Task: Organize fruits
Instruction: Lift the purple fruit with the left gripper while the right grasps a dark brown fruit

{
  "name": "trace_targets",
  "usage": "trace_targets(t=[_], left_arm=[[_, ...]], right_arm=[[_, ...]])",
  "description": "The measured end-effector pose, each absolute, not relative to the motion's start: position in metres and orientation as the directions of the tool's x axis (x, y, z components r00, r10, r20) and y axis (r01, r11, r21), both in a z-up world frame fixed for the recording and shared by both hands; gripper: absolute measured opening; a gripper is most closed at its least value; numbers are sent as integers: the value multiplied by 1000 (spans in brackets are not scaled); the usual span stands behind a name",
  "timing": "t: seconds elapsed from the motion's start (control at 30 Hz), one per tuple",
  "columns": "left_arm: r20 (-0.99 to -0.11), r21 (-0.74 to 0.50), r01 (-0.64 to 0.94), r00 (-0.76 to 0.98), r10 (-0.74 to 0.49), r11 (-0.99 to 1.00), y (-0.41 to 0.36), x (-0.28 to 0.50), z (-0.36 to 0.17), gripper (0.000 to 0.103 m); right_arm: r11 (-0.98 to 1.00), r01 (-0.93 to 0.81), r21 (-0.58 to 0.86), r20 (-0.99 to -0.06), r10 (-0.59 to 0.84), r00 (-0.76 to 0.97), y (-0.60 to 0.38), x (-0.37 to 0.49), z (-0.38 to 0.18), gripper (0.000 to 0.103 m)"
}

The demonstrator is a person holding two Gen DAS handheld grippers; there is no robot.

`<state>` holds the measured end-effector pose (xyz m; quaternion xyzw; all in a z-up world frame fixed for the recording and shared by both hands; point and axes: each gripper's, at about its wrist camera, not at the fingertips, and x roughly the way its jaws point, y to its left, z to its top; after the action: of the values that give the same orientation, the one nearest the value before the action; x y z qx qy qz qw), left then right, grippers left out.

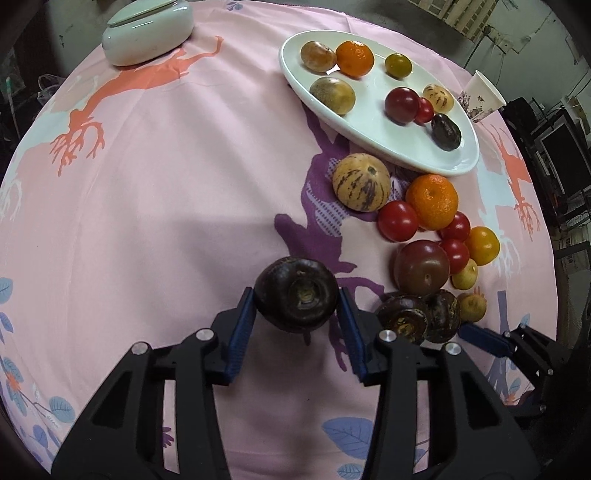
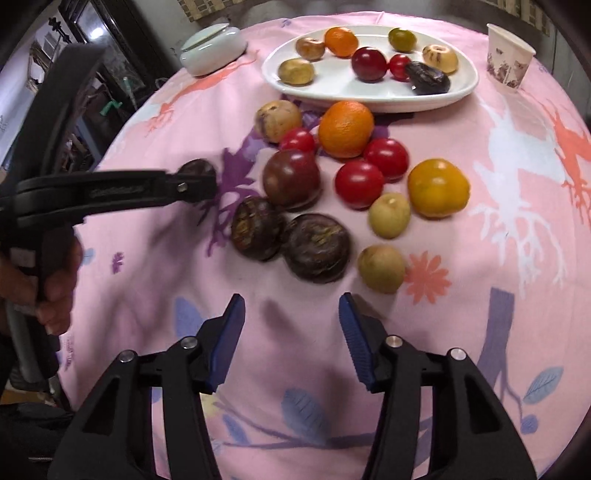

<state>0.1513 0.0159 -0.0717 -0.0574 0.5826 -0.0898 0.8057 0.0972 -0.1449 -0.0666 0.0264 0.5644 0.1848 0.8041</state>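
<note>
My left gripper (image 1: 296, 299) is shut on a dark purple mangosteen (image 1: 296, 292) and holds it above the pink cloth; in the right wrist view the mangosteen (image 2: 195, 169) shows at its tip. A white oval plate (image 1: 373, 127) at the back right holds several fruits. Loose fruits lie in front of it: a striped melon (image 1: 361, 182), an orange (image 1: 432, 201), red tomatoes (image 1: 398, 220), a dark tomato (image 1: 421, 266), two mangosteens (image 2: 317, 246). My right gripper (image 2: 291, 306) is open and empty, just short of the two mangosteens.
A pale lidded dish (image 1: 147, 31) stands at the back left. A paper cup (image 2: 508, 55) stands right of the plate (image 2: 369, 98). The round table's edge curves close on all sides. My right gripper's finger (image 1: 484, 338) shows low right in the left wrist view.
</note>
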Motion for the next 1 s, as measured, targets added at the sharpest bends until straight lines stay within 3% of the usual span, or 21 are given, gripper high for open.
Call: trace_targets(t=[0.1,0.4,0.5,1.0], left_arm=[[-930,-206,73,297,-218,976,17,153,-74,45],[-934,-216,73,274,-228,974,15,154,-79,46],[-935,-214,69,273,-225,974,16,153,-79,46],[-906,-226,112,341,-251,968,15,141,-35,46]], right_arm=[[946,-271,177,-903,266,338,-145,106,-68,53],[950,-274,148,-896,246,370,-133,121,-75,49],[954,-279,112,-907,213,363,-128,125,-73,42],[941,-65,331,-871,331,363,-194,104,-32,42]])
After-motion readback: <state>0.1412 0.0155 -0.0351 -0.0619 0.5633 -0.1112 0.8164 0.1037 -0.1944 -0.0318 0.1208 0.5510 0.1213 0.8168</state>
